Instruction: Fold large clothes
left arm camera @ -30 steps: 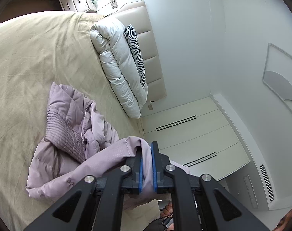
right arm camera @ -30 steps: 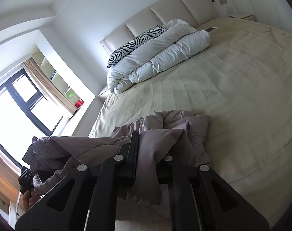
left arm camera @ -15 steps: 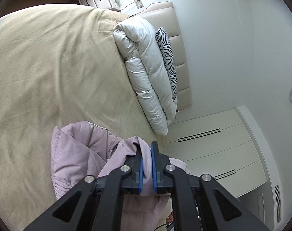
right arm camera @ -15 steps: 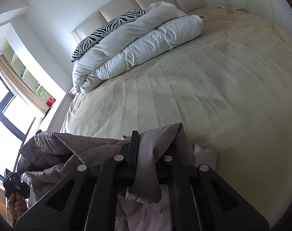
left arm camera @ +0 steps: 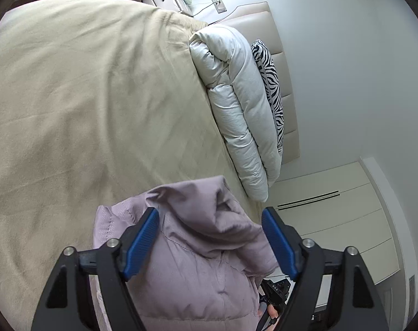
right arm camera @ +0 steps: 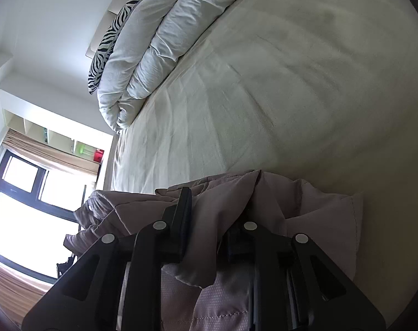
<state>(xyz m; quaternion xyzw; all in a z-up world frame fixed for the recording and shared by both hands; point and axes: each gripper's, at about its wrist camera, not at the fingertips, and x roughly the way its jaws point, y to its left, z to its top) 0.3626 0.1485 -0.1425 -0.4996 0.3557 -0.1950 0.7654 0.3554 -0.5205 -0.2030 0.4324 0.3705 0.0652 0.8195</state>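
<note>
Quilted matt lilac jacket cloth, smooth beige bedsheet, puffy white duvet, blue rubbery gripper pads

jacket on bed near edge | duvet between bed and pillow

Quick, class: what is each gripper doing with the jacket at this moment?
Left gripper: jaws opening, standing wide, pads clear of the lilac jacket between them.
Right gripper: jaws opening, jacket fabric between them and draped over.
</note>
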